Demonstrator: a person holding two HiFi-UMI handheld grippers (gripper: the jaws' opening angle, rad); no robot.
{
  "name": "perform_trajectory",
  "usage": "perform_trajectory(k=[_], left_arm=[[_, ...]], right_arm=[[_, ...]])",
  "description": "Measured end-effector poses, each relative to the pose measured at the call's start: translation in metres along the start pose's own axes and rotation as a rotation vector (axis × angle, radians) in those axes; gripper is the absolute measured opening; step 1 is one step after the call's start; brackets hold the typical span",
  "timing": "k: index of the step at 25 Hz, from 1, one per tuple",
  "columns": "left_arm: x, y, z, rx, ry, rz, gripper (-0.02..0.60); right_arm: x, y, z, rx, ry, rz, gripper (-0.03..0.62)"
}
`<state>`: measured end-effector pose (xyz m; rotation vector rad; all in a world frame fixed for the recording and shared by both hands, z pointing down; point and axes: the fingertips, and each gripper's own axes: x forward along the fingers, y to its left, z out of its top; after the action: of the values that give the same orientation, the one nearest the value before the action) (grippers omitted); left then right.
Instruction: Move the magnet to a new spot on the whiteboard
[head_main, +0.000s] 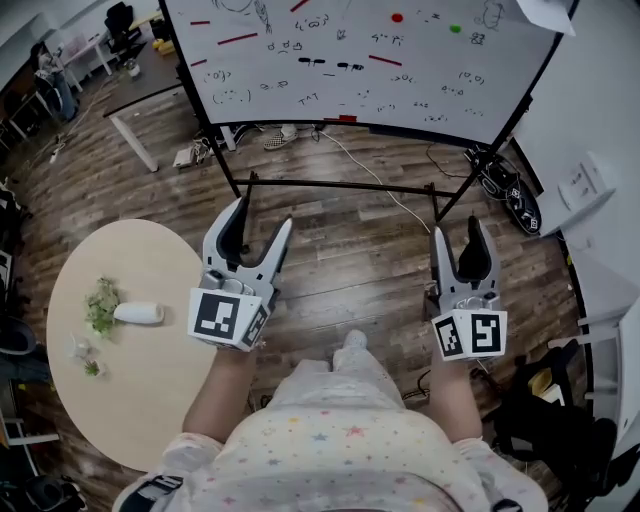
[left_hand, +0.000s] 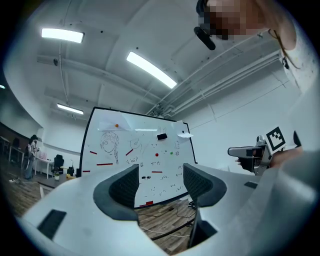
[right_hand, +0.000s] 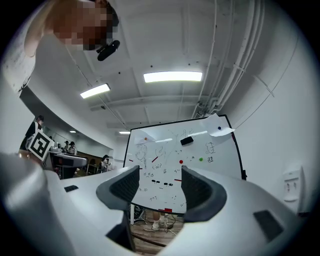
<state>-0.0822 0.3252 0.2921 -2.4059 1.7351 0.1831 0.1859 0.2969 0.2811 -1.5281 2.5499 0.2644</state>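
Both the left claw and the right claw are spread wide with nothing in them, well back from the whiteboard where the round red magnet sits up high, so I think reaching in close to pinch it comes next.

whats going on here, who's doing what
A person stands facing a whiteboard, a two-jaw gripper in each hand. The left gripper and the right gripper are both open, empty and well short of the board. The red magnet and green magnet sit on it untouched.
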Motion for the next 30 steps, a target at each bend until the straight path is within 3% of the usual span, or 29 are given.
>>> perform_trajectory(k=[11,21,30], left_arm=[[0.098,0.016,-0.048,-0.044,0.054,-0.005,0.258],[0.206,0.039,-0.054,-0.013,0.012,0.072,0.258],[0.277,0.077,-0.076,-0.042,0.006,0.064,0.258]], right_arm=[[0.089,-0.043,-0.05,0.02,0.045,0.054,0.284],[0.19,-0.113,-0.054,0.014,0.001,0.105,0.288],[0.263,-0.131,-0.079,0.023,0.012,0.093,0.288]])
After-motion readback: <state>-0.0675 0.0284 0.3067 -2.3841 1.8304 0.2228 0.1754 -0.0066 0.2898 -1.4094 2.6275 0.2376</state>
